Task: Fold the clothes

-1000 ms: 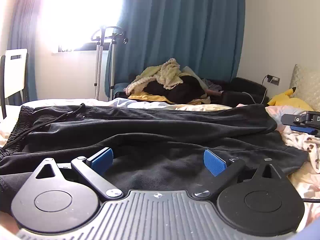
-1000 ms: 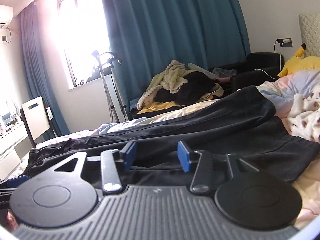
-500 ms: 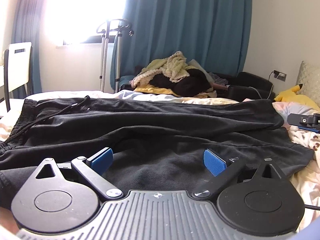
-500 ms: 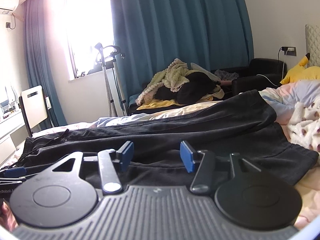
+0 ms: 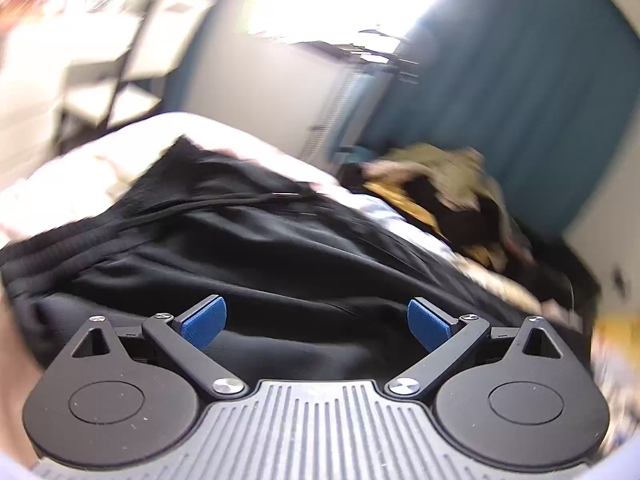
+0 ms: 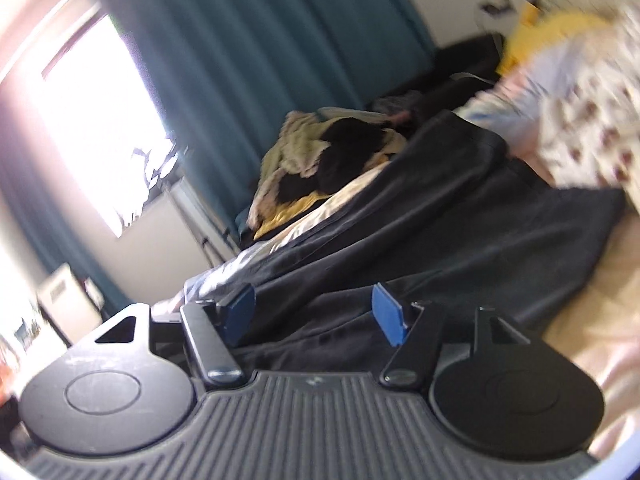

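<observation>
A pair of black trousers [image 5: 256,256] lies spread across the bed, with its ribbed waistband and drawstring at the left in the left wrist view. It also shows in the right wrist view [image 6: 460,236], where its leg ends reach the right. My left gripper [image 5: 316,320] is open and empty just above the cloth near the waistband end. My right gripper [image 6: 314,314] is open and empty above the near edge of the trousers. Both views are blurred and tilted.
A heap of clothes [image 5: 448,184] lies beyond the bed, in front of a blue curtain [image 6: 248,64]. A patterned duvet [image 6: 588,128] and a yellow plush toy [image 6: 560,28] lie at the right. A white chair [image 5: 152,56] stands at the left by the window.
Both grippers have swung and tilted quickly, so the views are blurred. The left one has turned towards the waistband end, the right one towards the leg ends. Both jaws stay open.
</observation>
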